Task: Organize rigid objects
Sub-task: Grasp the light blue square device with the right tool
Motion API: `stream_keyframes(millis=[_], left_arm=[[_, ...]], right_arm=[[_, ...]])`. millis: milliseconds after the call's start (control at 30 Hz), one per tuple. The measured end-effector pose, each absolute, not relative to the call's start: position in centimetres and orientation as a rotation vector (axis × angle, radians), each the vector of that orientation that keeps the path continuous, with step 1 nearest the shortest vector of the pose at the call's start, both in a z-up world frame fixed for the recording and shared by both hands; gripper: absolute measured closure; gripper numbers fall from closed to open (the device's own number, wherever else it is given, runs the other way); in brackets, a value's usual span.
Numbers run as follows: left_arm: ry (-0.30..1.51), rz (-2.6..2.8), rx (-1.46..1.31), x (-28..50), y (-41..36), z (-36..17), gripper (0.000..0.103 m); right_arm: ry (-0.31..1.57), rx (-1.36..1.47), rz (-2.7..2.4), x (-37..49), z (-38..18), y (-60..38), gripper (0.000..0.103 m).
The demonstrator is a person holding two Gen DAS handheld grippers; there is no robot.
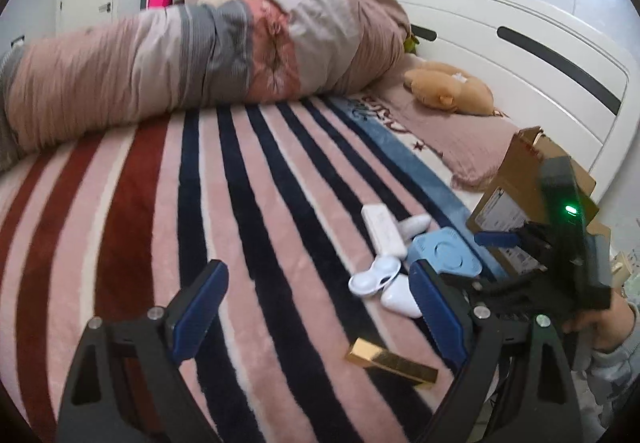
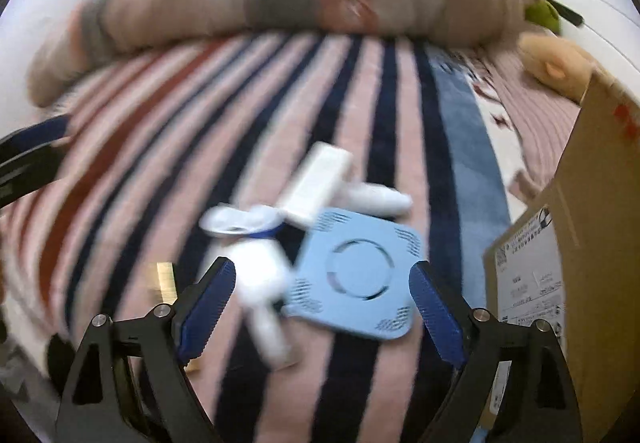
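- Grippers: my right gripper (image 2: 320, 303) has its jaws spread wide and holds nothing; my left gripper (image 1: 320, 307) is likewise spread wide and empty.
- Target location: the flat light-blue square plastic device with a round centre ring (image 2: 354, 275) lies on the pink, navy and red striped plush blanket (image 2: 360, 83), lower centre of the right wrist view, between my blue finger pads (image 2: 206, 307) but beyond their tips, not touched.
- Neighbours: a white oblong plastic box (image 2: 316, 183) sits just beyond it, and white rounded plastic pieces (image 2: 260, 283) lie against its left edge. A shiny gold rectangular bar (image 1: 392, 363) lies apart, lower centre of the left wrist view.
- Destination, as I judge it: the brown cardboard box (image 2: 580, 243) at the right edge of the frame.
- Handling estimate: the blue device looks stiff, light and smooth-shelled, so probably slippery; it lies flat and low, sunk slightly into soft pile.
- Grip point: I would take it across two opposite straight sides, near mid-length, pressing the pads down into the pile to reach under the rim.
- Risk: a corner grip may let it pivot out; the white pieces may get dragged along.
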State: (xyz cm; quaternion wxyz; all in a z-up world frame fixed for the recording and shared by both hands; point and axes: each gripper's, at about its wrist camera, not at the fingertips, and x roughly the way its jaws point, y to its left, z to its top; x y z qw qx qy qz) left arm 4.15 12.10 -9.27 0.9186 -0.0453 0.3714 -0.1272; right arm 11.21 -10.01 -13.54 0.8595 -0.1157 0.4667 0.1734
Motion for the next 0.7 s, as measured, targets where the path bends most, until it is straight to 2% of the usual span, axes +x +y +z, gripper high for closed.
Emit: stream_keyframes(millis=[300,367,500,700], left_arm=[[0.788,-0.293,-0.106,5.2,12.4,-11.4,0.013],[0.785,-0.295,-0.097,5.1,12.4,-11.4,0.013],[0.779,-0.314,-0.111,4.7,12.5,-10.8,0.013],[0.749,-0.368,-0.131,4.2,12.0,-8.6,0.013]], right_arm=[[1.12,-0.175,0.278,14.7,-16.6,-11.5,0.015],[1.101,-0.216,0.313,14.4,-16.6,-11.3,0.022],[1.067,-0.279,0.352,13.6,-16.2,-10.6,0.022],[0.883,-0.328,0.432,10.8,-12.2,-9.5,0.023]])
